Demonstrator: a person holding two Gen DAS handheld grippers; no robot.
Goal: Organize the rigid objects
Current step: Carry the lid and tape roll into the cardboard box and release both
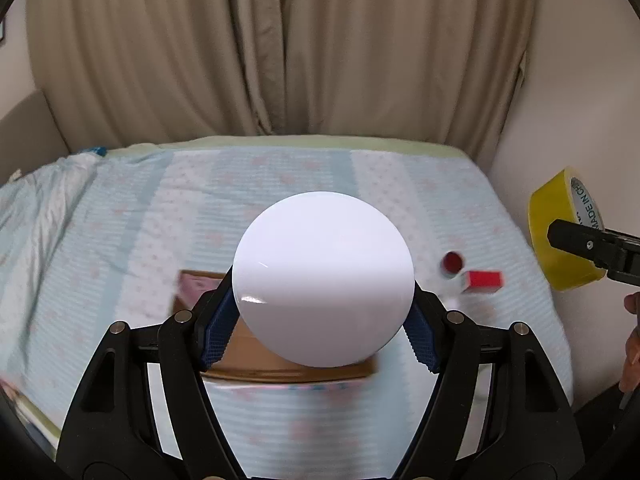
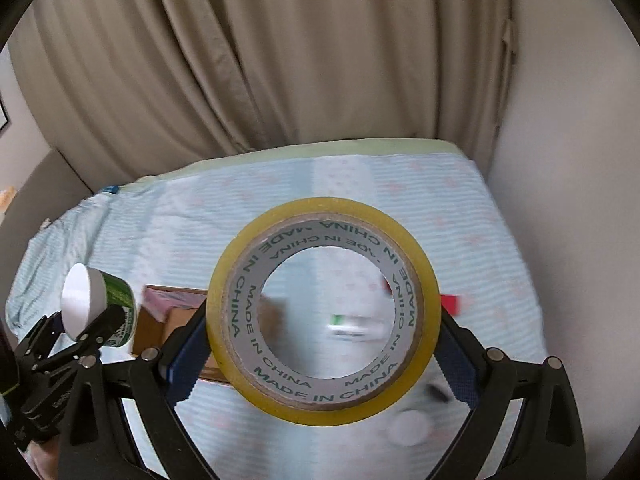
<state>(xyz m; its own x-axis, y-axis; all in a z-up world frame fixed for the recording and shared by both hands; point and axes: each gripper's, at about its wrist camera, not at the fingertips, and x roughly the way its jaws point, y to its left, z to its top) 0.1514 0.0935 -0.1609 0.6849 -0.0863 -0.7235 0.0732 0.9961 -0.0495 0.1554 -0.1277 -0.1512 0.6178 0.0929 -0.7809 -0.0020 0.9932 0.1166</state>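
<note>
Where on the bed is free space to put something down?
The far bedsheet between the curtain and the cardboard box is bare. It is crowded right of the box: a red cap and a red block.

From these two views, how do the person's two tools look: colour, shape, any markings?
Both are the same design. The left tool and right tool have matte black frames with triangular cut-outs and linked arms joined by silver round pivot pins. The fingers carry dark blue pads with a fine ribbed texture and a saw-tooth edge. No cables or readable markings show. A bare hand appears, without visible sleeve.
</note>
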